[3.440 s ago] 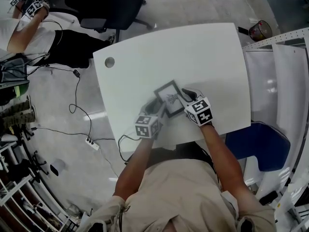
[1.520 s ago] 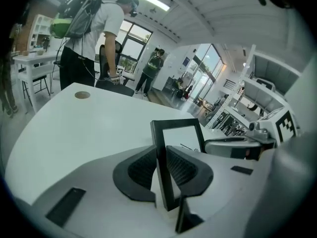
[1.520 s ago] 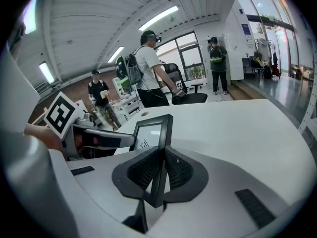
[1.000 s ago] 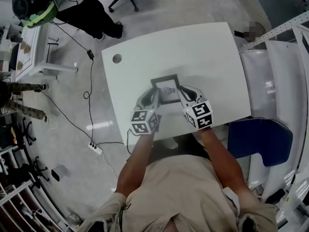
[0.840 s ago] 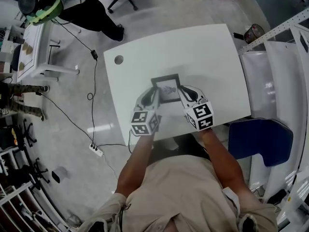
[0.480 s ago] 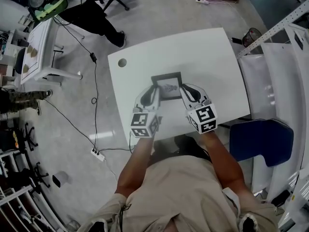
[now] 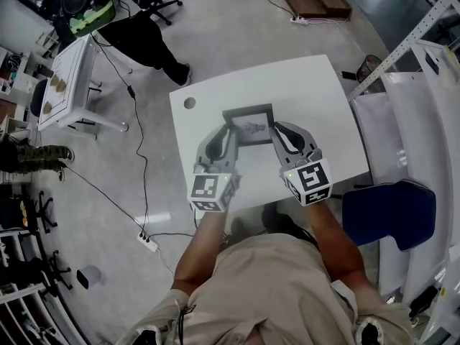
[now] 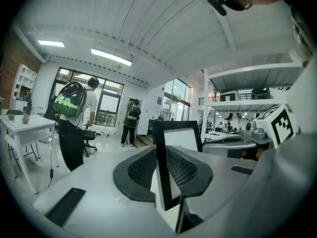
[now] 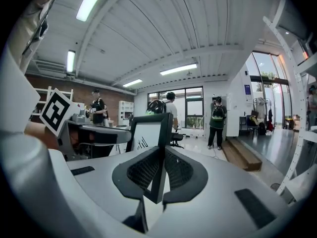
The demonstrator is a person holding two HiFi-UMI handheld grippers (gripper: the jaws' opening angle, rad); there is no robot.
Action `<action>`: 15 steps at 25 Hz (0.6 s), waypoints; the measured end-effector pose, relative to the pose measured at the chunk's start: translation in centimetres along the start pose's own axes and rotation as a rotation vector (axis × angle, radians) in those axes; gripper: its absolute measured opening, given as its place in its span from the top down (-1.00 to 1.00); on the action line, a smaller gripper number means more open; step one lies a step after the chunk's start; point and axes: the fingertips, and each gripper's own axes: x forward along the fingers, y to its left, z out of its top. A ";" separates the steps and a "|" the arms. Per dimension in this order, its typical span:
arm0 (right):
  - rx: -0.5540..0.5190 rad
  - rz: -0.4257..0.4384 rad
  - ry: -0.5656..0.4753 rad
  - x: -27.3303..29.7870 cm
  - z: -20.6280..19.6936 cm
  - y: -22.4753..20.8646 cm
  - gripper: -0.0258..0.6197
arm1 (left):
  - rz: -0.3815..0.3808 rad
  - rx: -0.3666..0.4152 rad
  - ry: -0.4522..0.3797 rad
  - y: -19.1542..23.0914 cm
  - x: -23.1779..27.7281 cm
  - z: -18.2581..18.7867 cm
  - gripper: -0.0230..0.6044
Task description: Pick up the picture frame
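Observation:
The black-rimmed picture frame (image 7: 249, 126) with a white print hangs above the white table (image 7: 309, 95), held between both grippers. My left gripper (image 7: 228, 132) is shut on its left edge and my right gripper (image 7: 275, 129) on its right edge. In the left gripper view the frame (image 8: 181, 135) stands upright, its edge pinched between the dark pads (image 8: 140, 175) of that gripper (image 8: 162, 173). In the right gripper view the frame (image 9: 147, 132) is clamped the same way by that gripper (image 9: 157, 175). Each view shows the other gripper's marker cube beyond the frame.
A person with a green backpack (image 7: 90, 9) stands beyond the table, next to a small white side table (image 7: 68, 70). A blue chair (image 7: 388, 214) and white shelving (image 7: 424, 99) are at the right. A cable and power strip (image 7: 147, 239) lie on the floor at the left.
Both grippers have risen together with the frame, lifting it off the table and toward the head camera. The frame has tipped from lying flat to more upright. Both grips are unchanged.

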 end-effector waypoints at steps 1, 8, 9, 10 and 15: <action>-0.006 -0.001 -0.010 -0.4 0.7 0.3 0.77 | -0.004 0.009 -0.010 -0.1 -0.4 0.6 0.73; -0.033 -0.009 -0.071 -2.9 4.5 0.9 0.78 | -0.030 0.065 -0.088 -2.2 -2.3 5.1 0.73; -0.036 -0.010 -0.079 -3.2 4.9 1.0 0.78 | -0.032 0.075 -0.096 -2.3 -2.6 5.6 0.73; -0.038 -0.012 -0.087 -3.4 5.4 1.2 0.78 | -0.034 0.084 -0.103 -2.5 -2.9 6.0 0.73; -0.046 -0.023 -0.120 -4.4 7.1 1.7 0.78 | -0.046 0.107 -0.136 -3.0 -3.9 7.8 0.73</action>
